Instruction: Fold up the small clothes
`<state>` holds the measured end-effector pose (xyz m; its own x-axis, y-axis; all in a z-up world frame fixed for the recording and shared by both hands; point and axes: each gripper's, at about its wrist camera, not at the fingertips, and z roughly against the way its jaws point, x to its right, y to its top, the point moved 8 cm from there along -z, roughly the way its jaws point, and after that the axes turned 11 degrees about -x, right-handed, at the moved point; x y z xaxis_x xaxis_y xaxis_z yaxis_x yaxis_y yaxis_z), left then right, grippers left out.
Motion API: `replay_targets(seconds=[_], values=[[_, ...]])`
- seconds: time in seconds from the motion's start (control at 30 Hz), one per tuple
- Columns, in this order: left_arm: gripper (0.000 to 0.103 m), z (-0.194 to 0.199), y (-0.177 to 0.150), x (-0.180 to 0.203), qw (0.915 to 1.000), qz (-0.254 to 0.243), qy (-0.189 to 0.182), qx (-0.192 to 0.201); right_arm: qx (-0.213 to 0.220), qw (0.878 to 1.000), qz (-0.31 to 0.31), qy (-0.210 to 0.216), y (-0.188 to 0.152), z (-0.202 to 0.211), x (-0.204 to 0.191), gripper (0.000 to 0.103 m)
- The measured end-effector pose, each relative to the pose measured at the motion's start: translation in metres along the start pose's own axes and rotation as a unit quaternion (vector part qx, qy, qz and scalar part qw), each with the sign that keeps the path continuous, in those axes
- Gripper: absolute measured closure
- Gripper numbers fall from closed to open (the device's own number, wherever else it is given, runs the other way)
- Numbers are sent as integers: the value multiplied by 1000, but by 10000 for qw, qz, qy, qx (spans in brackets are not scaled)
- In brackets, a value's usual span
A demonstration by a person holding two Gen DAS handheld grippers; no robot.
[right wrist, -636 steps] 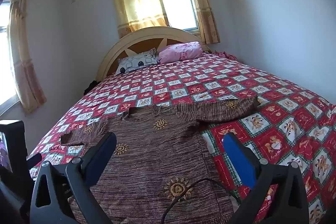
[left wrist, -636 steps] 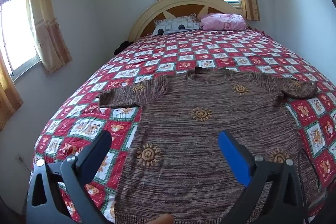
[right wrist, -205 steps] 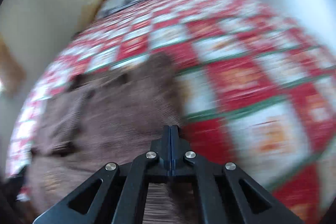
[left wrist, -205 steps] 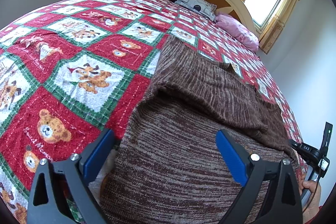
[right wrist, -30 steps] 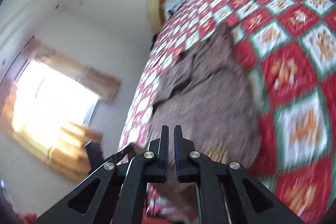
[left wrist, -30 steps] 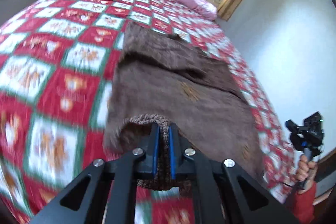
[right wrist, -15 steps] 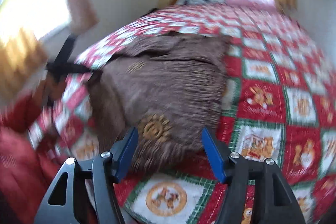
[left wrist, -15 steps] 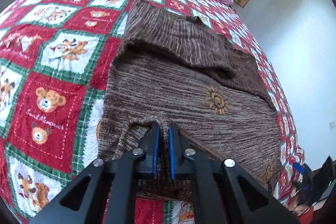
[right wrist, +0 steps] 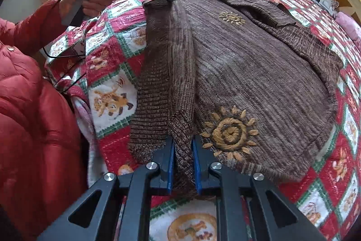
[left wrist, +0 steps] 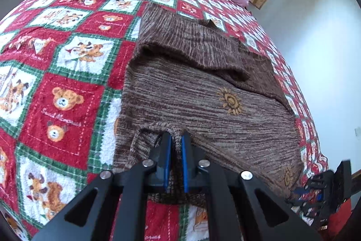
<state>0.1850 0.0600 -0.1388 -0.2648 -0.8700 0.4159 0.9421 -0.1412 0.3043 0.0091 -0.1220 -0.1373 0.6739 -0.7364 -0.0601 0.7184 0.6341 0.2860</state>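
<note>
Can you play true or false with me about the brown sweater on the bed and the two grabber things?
1. The sweater lies on a red, white and green quilt with teddy bears. True.
2. The left gripper is wide open with nothing in it. False: it is shut on the sweater's hem.
3. The right gripper has sweater fabric between its closing jaws. True.
4. The sweater has blue flowers stitched on it. False: the stitched shapes are golden suns.
5. The person wears a red puffy jacket. True.
</note>
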Motion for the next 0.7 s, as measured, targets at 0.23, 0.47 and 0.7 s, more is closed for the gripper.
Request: replay_targets(seconds=[0.23,0.47,0.7], values=[[89,-8,49,0,10000,-49,73,-11,1675,9346,-2971,1009,19,38,138,89],[79,2,76,-29,9994,263,-212,-108,2109,8479,-4456,1951,-12,-7,190,89],[44,22,75,-24,9736,-1826,1257,544,2183,8392,-4540,2049,-18,-7,193,89]])
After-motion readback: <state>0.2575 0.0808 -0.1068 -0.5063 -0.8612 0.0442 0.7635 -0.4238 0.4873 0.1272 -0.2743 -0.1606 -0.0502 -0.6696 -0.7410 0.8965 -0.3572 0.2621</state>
